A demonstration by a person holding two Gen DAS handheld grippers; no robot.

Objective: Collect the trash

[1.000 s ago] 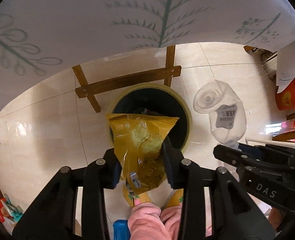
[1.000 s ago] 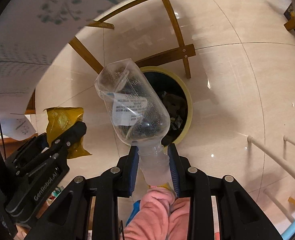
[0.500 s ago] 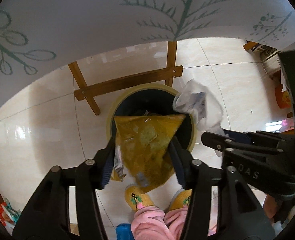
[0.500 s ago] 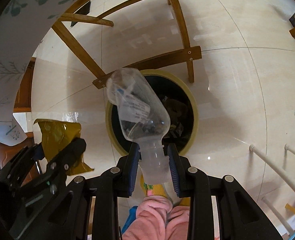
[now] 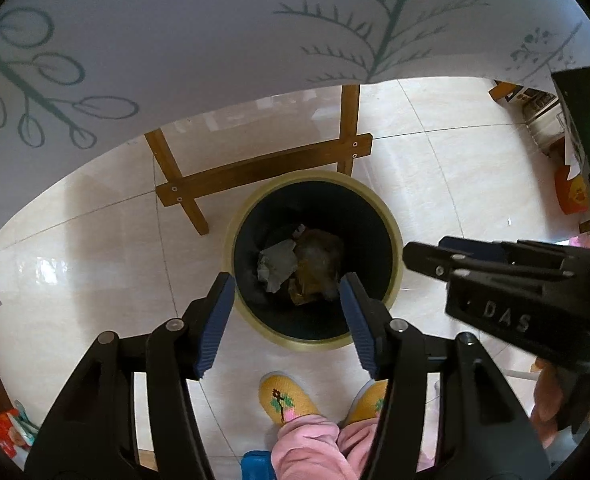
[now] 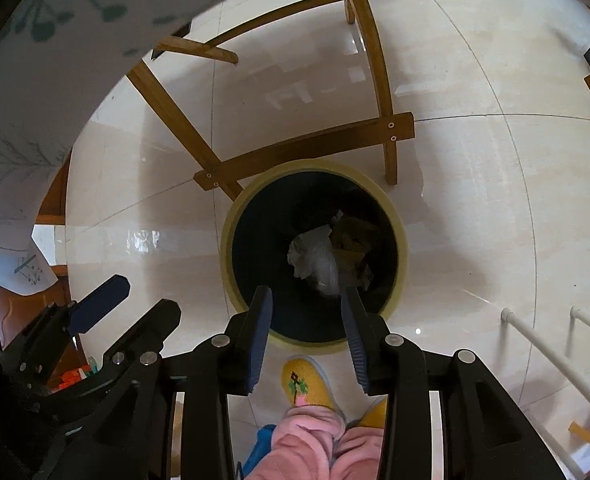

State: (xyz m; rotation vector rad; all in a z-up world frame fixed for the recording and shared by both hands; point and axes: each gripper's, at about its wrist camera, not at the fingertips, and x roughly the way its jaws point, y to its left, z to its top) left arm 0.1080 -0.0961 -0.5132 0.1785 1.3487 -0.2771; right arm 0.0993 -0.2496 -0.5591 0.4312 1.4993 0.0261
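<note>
Two black grippers, left [image 5: 285,290] and right [image 6: 307,304], poised above round yellow-rimmed dark bin [image 6: 231,236], jaws just opening, spread, empty; crumpled clear plastic bottle [image 6: 319,260] and yellow snack bag [image 5: 315,264] lying inside, below.

Both views evenly lit by soft daylight; pale floor tiles [image 6: 475,200] washed bright, window reflections glared on them above the wooden frame [image 6: 303,140]; small specular sparkles seen lower right in the right wrist view; soft shadows cast beside the bin [image 5: 391,240], its inside left dark with contents only dimly made out; strong fisheye bending noted, tile lines curved, black vignette at corners; tablecloth [image 5: 215,40] near the lens rendered soft; gripper bodies underexposed, near black; no motion blur noted
</note>
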